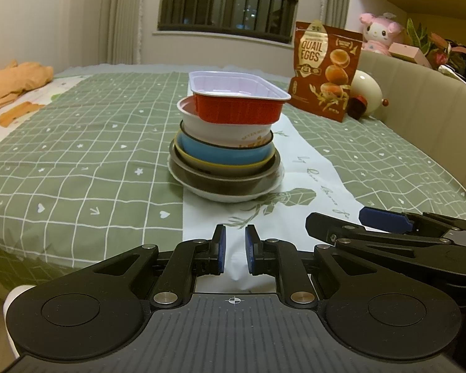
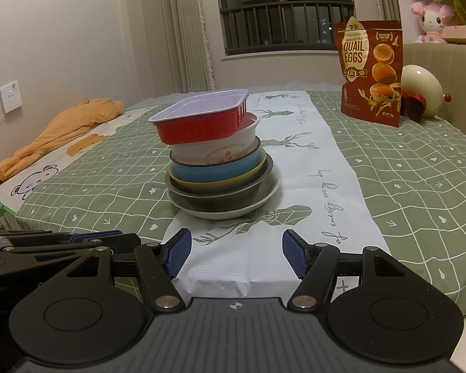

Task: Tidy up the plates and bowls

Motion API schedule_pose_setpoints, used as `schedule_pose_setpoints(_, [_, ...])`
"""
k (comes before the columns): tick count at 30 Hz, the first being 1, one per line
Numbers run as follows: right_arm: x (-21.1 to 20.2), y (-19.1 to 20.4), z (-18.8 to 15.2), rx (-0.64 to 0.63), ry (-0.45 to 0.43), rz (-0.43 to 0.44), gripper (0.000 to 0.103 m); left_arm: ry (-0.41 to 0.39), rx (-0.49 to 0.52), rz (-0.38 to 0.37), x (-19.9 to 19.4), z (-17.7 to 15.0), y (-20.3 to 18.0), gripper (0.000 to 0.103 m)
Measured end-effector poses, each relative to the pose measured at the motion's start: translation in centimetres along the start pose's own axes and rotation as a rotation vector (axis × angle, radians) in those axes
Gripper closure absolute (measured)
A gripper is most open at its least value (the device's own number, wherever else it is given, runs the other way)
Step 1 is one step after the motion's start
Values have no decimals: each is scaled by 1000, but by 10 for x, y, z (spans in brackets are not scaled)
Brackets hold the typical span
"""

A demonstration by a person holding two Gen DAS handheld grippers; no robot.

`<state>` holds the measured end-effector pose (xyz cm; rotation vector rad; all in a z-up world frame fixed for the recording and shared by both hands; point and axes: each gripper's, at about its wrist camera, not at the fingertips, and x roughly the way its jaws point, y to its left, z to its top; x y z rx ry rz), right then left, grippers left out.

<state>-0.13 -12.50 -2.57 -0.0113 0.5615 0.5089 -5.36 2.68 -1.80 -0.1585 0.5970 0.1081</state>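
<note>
Red tray (image 1: 237, 102) tops the stack, sits crooked on the white bowl (image 1: 223, 130) with one end overhanging. Under that: blue bowl (image 1: 220, 152), a yellow-rimmed dish (image 1: 220, 165), dark grey bowl (image 1: 223, 180), white plate (image 1: 226, 195) at the bottom. Whole stack stands mid-bed on the white runner (image 1: 320, 168) over the green checked cloth (image 1: 77, 155), well ahead of both my grippers, nothing touching it.

Left gripper (image 1: 235, 250): clenched to its narrowest, small slit between the pads, nothing in it. Right gripper (image 2: 236, 256): jaws parted about halfway, nothing between them. Both hang low near the bed edge, side by side, pointing at the stack.

My read: either the stack is done or it needs taking apart; I can't tell which from here.

Risks I see:
- Bed is soft, so any push on the stack could rock it; the off-centre tray would likely slide off first.
- Bowls are nested tight, so lifting one by its rim could drag the one below along, then drop it.
- Left gripper has to open before any grasp; going in as it is just shoves the stack.
- Grippers sit close together, so they could clash if both reach at once.
- Quail eggs bag (image 1: 324, 71) stands well behind; only a hard knock sends anything that far.
</note>
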Motion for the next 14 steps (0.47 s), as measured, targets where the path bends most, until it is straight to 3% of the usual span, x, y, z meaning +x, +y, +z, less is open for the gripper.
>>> schedule_pose_setpoints(14, [5,-4,3,17,20,12,37,-4,-9,-26,4,3,4,87])
